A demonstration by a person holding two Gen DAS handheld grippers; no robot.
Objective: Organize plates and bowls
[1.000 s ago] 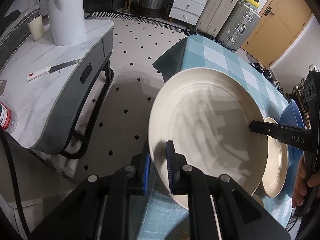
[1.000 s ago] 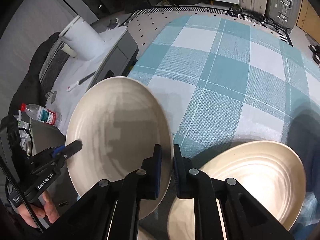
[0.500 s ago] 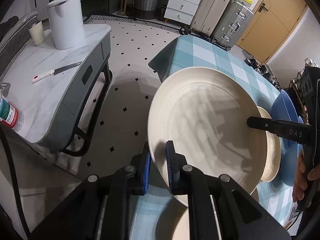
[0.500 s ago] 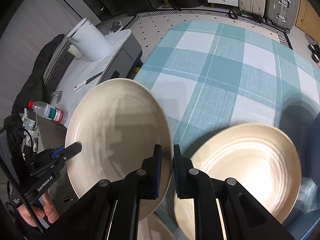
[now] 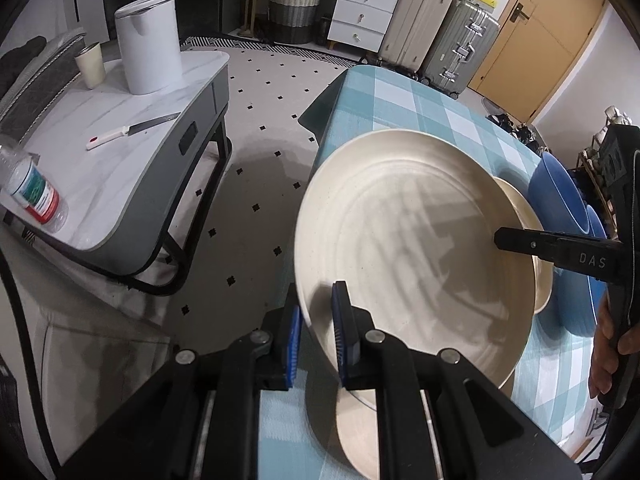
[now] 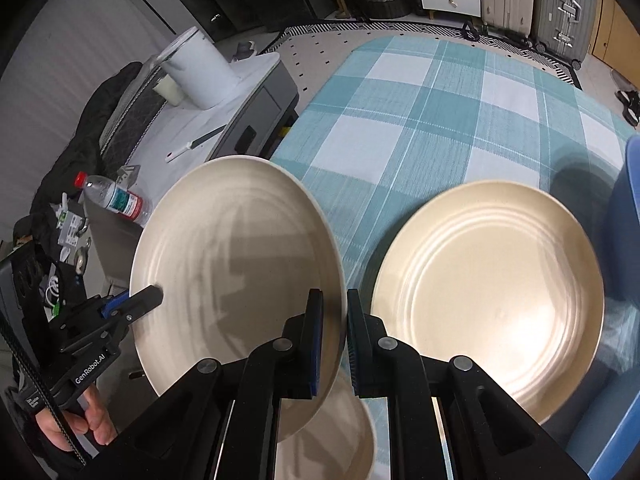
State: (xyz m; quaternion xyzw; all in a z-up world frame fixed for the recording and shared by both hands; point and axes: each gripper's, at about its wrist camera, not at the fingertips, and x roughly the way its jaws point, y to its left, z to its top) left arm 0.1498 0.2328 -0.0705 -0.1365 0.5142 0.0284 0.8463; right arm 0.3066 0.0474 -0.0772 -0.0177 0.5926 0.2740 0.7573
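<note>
At the left of the frame a grey marble-topped side surface (image 5: 120, 184) carries a white cylindrical kettle (image 5: 148, 44), a cream cup (image 5: 91, 65), a white-handled knife (image 5: 132, 131) and a lying clear plastic bottle (image 5: 34, 194), with silver suitcases (image 5: 440, 36) at upper right.

A large cream plate (image 5: 416, 240) hangs tilted above the checked table (image 6: 420, 120), gripped at opposite rims; a second cream plate (image 6: 488, 296) lies flat beside it; blue bowls (image 5: 560, 208) stand beyond.
</note>
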